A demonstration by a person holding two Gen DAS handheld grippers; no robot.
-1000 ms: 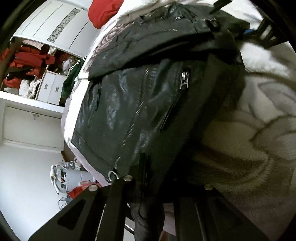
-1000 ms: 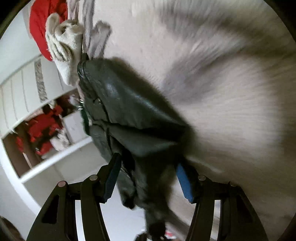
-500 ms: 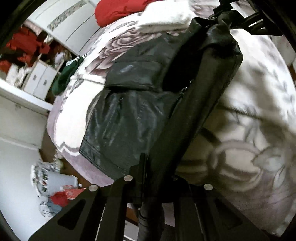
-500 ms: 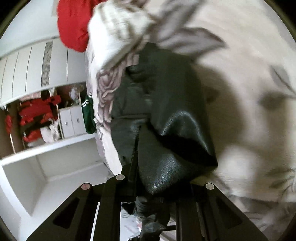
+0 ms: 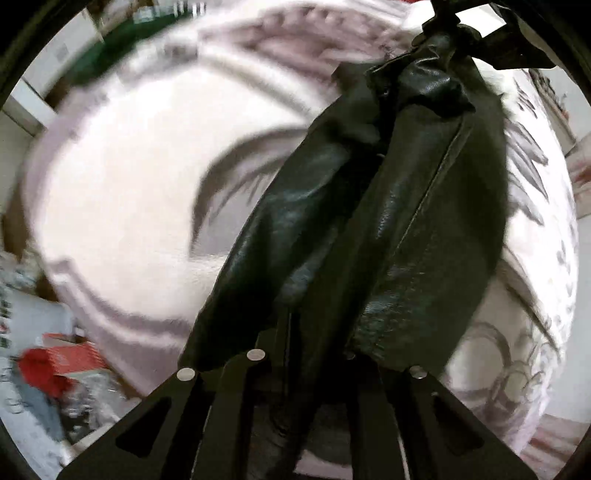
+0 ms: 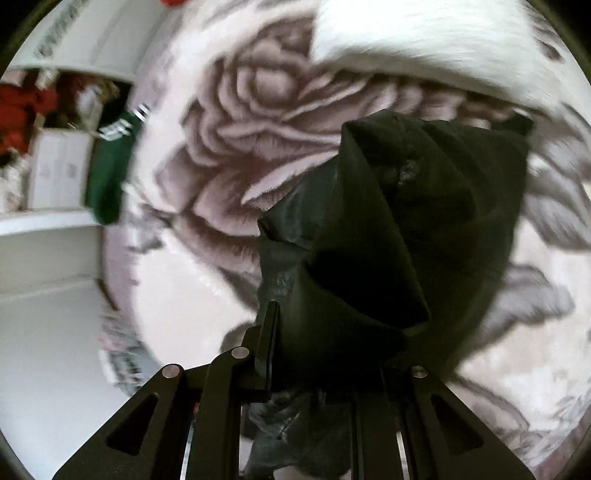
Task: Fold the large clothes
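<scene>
A black leather jacket (image 5: 388,221) hangs stretched between my two grippers above a pale rose-patterned blanket (image 5: 129,184). My left gripper (image 5: 314,354) is shut on one end of the jacket. At the top right of the left wrist view the right gripper (image 5: 480,22) holds the other end. In the right wrist view my right gripper (image 6: 317,354) is shut on a bunched fold of the jacket (image 6: 388,240), whose dark lining faces the camera. The jacket covers the fingertips in both views.
The blanket (image 6: 240,110) covers a bed. A white fluffy cloth (image 6: 406,44) lies at the top of it. A green garment (image 6: 110,166) hangs at the bed's left edge, by white shelves (image 6: 44,221) holding red clothes. Clutter and a red item (image 5: 48,365) lie on the floor.
Both grippers have lifted the jacket off the blanket; it now hangs bunched lengthwise between them instead of lying spread out. The right gripper closed on the jacket.
</scene>
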